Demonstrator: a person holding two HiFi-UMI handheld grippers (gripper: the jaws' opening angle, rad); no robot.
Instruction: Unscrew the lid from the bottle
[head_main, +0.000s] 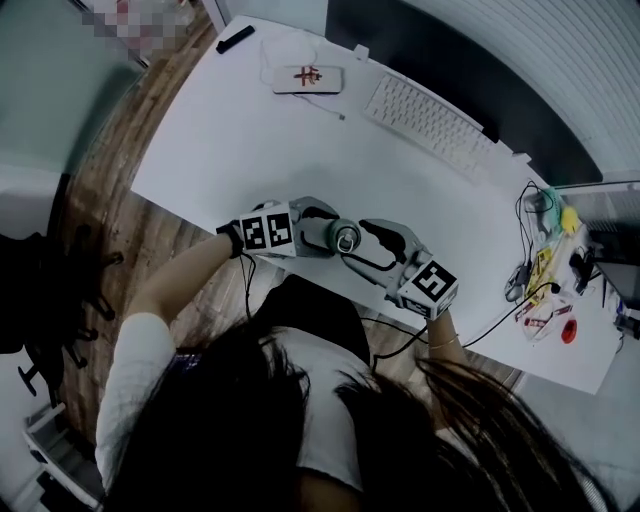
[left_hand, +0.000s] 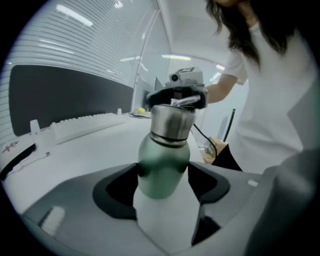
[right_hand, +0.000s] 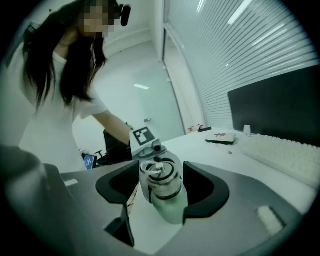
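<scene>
My table (head_main: 280, 150) is a long white top, bare across most of its middle and along the near edge where I work. At the far left corner lies a small black bar (head_main: 235, 39). Just right of it is a flat white case (head_main: 309, 78) with a red mark on its lid, and a thin white cable (head_main: 330, 108) trails from it toward the middle. Further right, along the far side, a white keyboard (head_main: 432, 125) lies in front of a dark screen (head_main: 450, 50). At the right end is a tangle of black wires (head_main: 530, 265) with small bits among them, including something yellow-green (head_main: 562, 214) and a red round piece (head_main: 568, 333) nearest me.
</scene>
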